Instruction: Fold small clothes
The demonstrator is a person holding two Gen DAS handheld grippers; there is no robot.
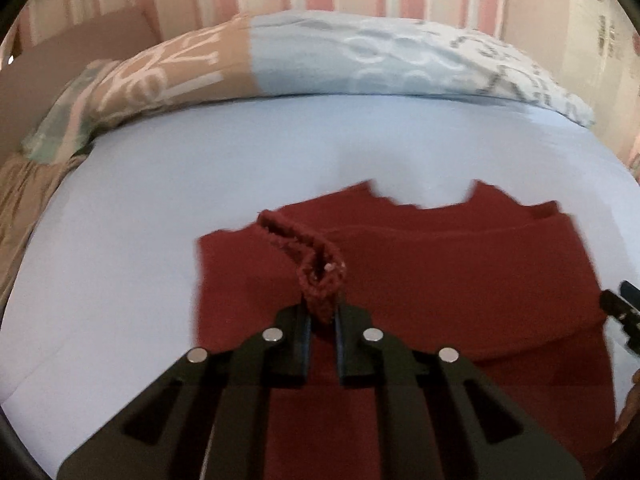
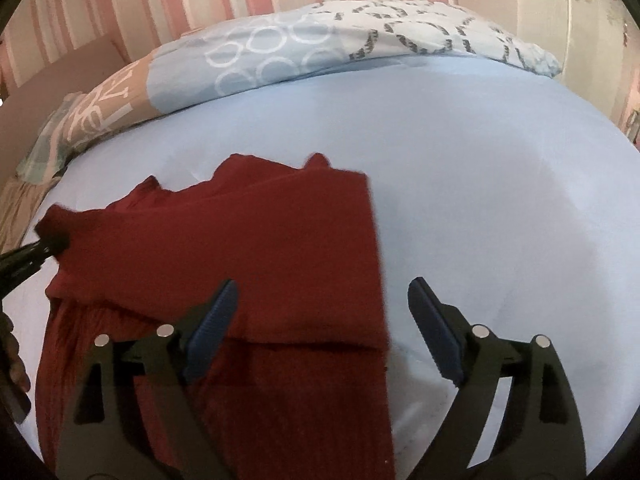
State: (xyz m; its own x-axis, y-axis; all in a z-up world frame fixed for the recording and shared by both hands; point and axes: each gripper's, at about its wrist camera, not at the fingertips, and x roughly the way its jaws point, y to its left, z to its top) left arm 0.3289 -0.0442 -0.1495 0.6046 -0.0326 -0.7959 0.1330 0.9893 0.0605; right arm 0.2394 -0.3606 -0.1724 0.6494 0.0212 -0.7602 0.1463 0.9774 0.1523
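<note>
The left gripper [image 1: 323,316] has its fingers pinched tight on a lifted edge of the red garment [image 1: 440,280]. The right gripper [image 2: 324,320] has its fingers spread wide, holding nothing, just above the garment's right edge. The garment lies partly folded on the light blue bed [image 2: 480,160], with a patterned pillow [image 2: 280,48] farther back.

we see a dark red garment [image 1: 440,280] of matt knitted cloth, its ribbed edge looking rough and fuzzy where it rises at 12 o'clock from the left gripper [image 1: 323,320]. that gripper is matt black plastic with shiny round metal studs. the right gripper [image 2: 322,328] carries ridged blue pads [image 2: 212,320]. the bed sheet [image 2: 480,160] is smooth pale blue cloth; at 12 o'clock lies a printed cloth pillow [image 1: 360,60].
</note>
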